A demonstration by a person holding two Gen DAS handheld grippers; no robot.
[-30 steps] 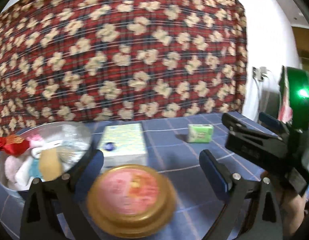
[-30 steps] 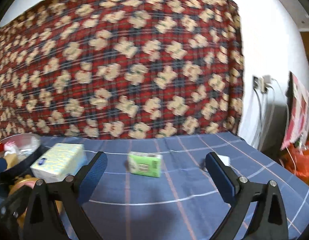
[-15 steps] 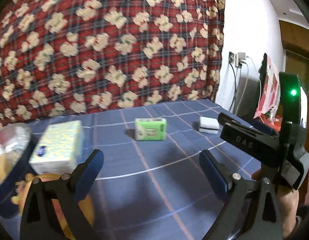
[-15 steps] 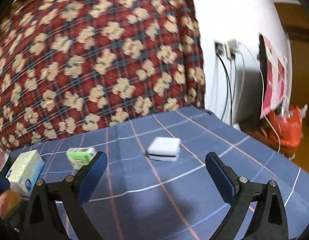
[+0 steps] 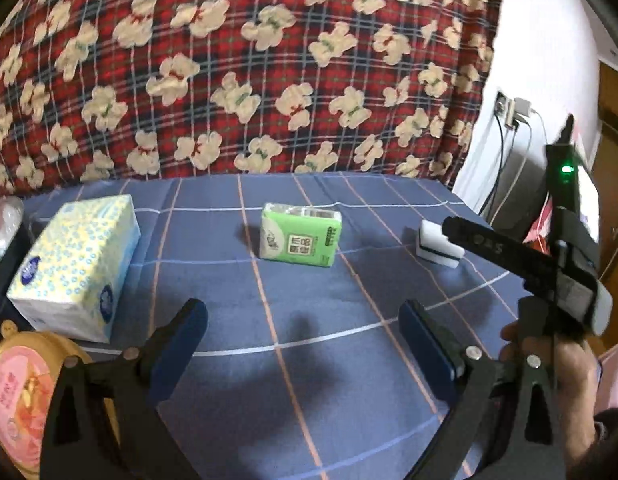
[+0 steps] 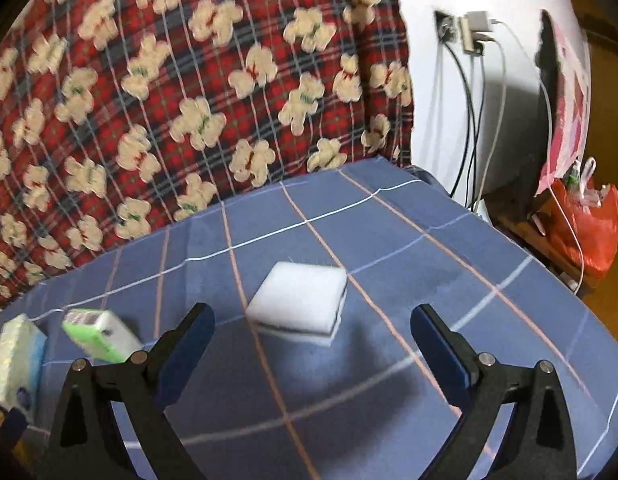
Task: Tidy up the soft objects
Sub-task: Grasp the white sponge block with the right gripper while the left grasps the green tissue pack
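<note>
While wide open, right hand-held gripper (image 6: 313, 344) empty.

bare blue cloth (image 6: 449, 280) around white sponge (image 6: 299, 300), green tissue pack (image 6: 101, 334) well left

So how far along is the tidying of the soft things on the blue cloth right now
Nothing here shows as finished. Both grippers are open and empty. The right gripper is lined up on the white sponge block with a dark stripe, which looks like the next pick. Still loose on the blue checked cloth: that sponge, the green tissue pack and the blue-and-yellow dotted tissue box. The left gripper hovers over bare cloth.
</note>
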